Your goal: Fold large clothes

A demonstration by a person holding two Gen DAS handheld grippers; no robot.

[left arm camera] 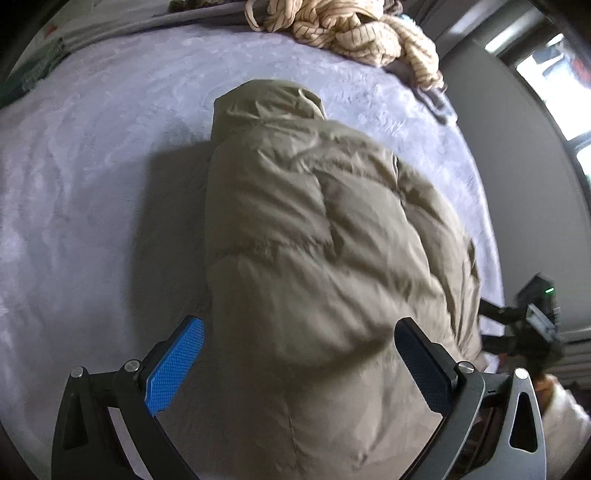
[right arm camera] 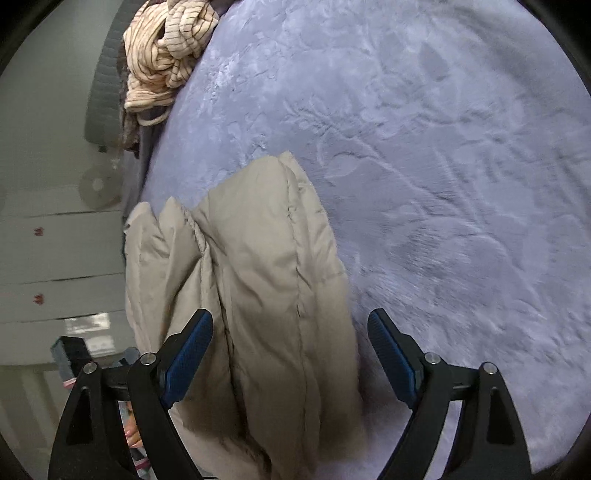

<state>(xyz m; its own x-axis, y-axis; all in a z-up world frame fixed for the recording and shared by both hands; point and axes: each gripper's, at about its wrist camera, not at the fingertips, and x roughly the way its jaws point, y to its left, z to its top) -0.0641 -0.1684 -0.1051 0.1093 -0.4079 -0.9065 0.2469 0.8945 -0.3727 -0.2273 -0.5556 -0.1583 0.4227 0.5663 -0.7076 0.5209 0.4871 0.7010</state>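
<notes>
A khaki puffer jacket (left arm camera: 314,229) lies on a lavender bed cover (left arm camera: 92,184), hood away from me, body folded into a long narrow bundle. My left gripper (left arm camera: 299,347) hovers over the jacket's near end, open, with the padded fabric bulging between its blue pads but untouched by them. In the right wrist view the same jacket (right arm camera: 251,280) runs along the bed's left edge. My right gripper (right arm camera: 291,343) is open wide over it, jaws apart on either side of the fabric, nothing gripped. The right gripper's black body (left arm camera: 532,321) shows at the left view's right edge.
A crumpled cream striped garment (left arm camera: 354,29) sits at the far end of the bed, also seen as a striped heap (right arm camera: 170,51). Past the bed edge are a grey wall and white drawers (right arm camera: 55,266). The lavender cover (right arm camera: 461,184) spreads wide to the right.
</notes>
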